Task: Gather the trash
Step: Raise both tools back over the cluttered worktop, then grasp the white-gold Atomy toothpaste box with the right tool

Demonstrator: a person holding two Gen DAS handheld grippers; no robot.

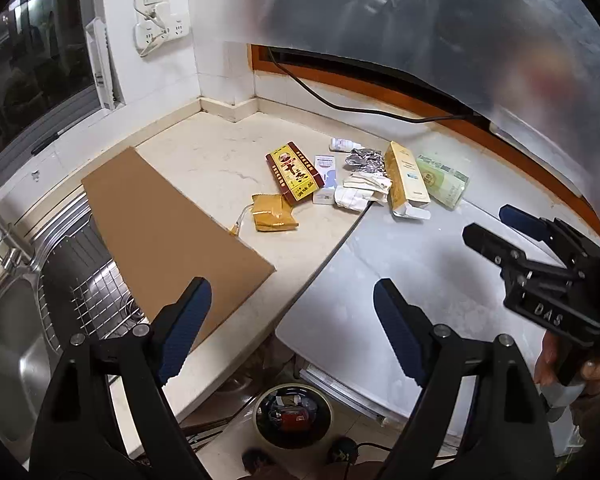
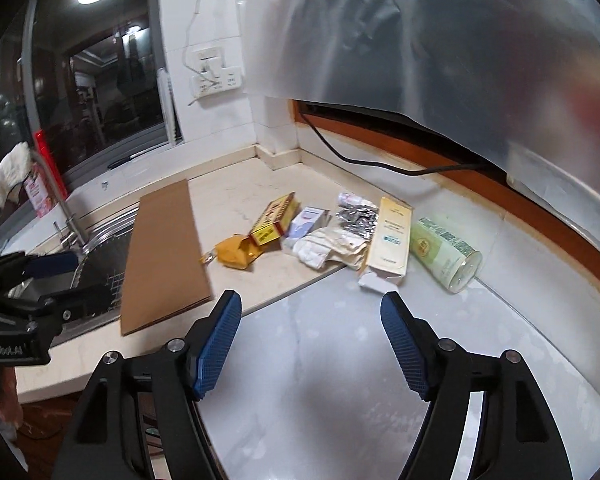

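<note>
1. left wrist view: left tool (image 1: pixel 292 320) wide open, nothing between its pads, hovering over the desk (image 1: pixel 220 160) edge. right tool (image 1: pixel 496 226) at the right edge, jaws apart and empty, a hand (image 1: pixel 572 368) on its handle.
2. trash sits in a loose cluster mid-desk: red-yellow box (image 1: pixel 294 178), yellow pouch (image 1: pixel 274 218), small white box (image 1: pixel 325 180), crumpled foil (image 1: pixel 365 161), crumpled paper (image 1: pixel 362 194), tall cream box (image 1: pixel 406 184) with an open end flap, green tube (image 1: pixel 444 182) lying on its side. cardboard sheet (image 1: pixel 172 232) lies partly over the sink (image 1: pixel 8 344).
3. risk: items touch or overlap, so a grab likely drags a neighbour; the tube could roll.
4. right wrist view: right tool (image 2: pixel 312 316) wide open, empty, well short of the pile. left tool (image 2: pixel 56 276) at far left, apart, empty.
5. translucent plastic film (image 2: pixel 440 40), maybe a bag, hangs across the top; could snag or block sight.
6. foil (image 2: pixel 358 216) and paper (image 2: pixel 332 244) look flimsy, easy to pinch badly or tear.
</note>
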